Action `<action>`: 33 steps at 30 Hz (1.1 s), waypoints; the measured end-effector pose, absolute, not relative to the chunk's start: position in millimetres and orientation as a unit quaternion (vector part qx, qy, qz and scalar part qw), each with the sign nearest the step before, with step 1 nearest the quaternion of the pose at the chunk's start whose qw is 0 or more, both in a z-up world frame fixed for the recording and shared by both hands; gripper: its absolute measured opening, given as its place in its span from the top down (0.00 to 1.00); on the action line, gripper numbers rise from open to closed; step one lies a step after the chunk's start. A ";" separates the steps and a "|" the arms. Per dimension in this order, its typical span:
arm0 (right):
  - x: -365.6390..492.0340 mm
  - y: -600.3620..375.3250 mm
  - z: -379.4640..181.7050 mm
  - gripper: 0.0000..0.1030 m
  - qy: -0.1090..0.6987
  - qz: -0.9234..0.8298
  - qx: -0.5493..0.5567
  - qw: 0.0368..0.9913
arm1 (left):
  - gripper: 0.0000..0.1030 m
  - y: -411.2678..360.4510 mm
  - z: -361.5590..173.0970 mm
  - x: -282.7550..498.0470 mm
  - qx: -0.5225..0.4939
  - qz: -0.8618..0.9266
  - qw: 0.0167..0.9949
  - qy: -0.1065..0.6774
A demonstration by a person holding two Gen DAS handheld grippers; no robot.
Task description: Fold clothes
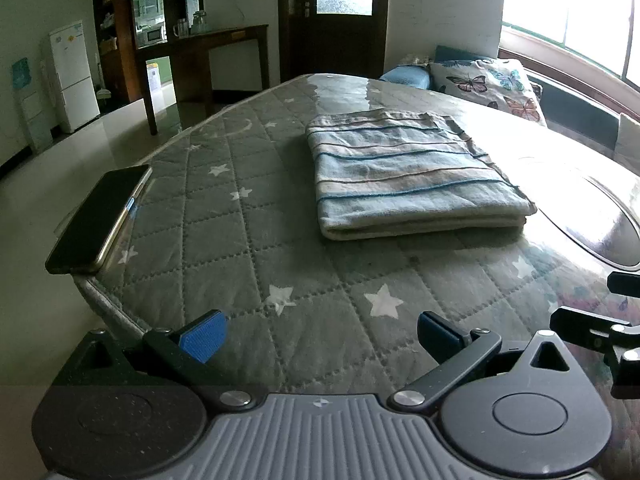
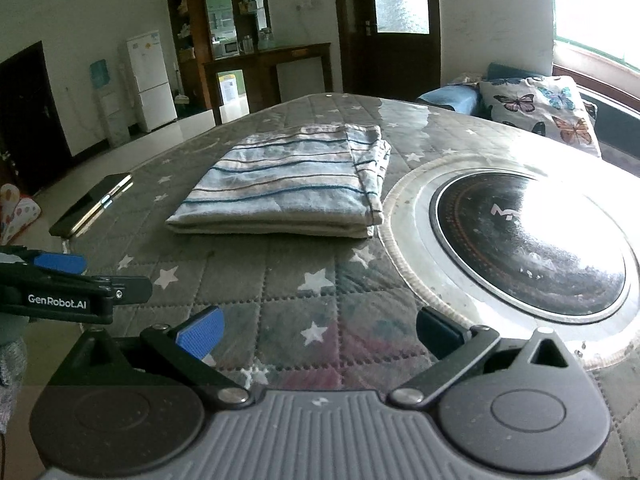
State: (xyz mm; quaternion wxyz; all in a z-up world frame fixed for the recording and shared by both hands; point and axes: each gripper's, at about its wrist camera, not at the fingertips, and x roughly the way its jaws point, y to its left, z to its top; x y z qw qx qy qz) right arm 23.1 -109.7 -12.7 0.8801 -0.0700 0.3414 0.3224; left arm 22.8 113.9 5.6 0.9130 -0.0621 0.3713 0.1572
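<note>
Striped cloth: folded into a flat stack, resting mid-table on the star-quilted cover. Soft, light, likely limp once lifted; best pinched at the near folded edge, both corners together. Left to right: phone overhanging the left table edge, well apart from the stack; round cooktop just beside its right edge. Left gripper spread, empty; right gripper spread, empty. Nothing between tongs and cloth.
</note>
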 end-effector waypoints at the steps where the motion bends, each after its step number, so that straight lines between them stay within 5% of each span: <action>1: 22.2 -109.8 -12.5 0.00 0.341 0.322 -0.070 0.880 | 0.00 113.4 5.6 22.5 -0.062 0.157 0.913 0.371; 33: 9.5 -110.3 -10.1 0.00 0.335 0.325 -0.068 0.882 | 0.00 107.8 3.6 13.8 -0.065 0.169 0.909 0.374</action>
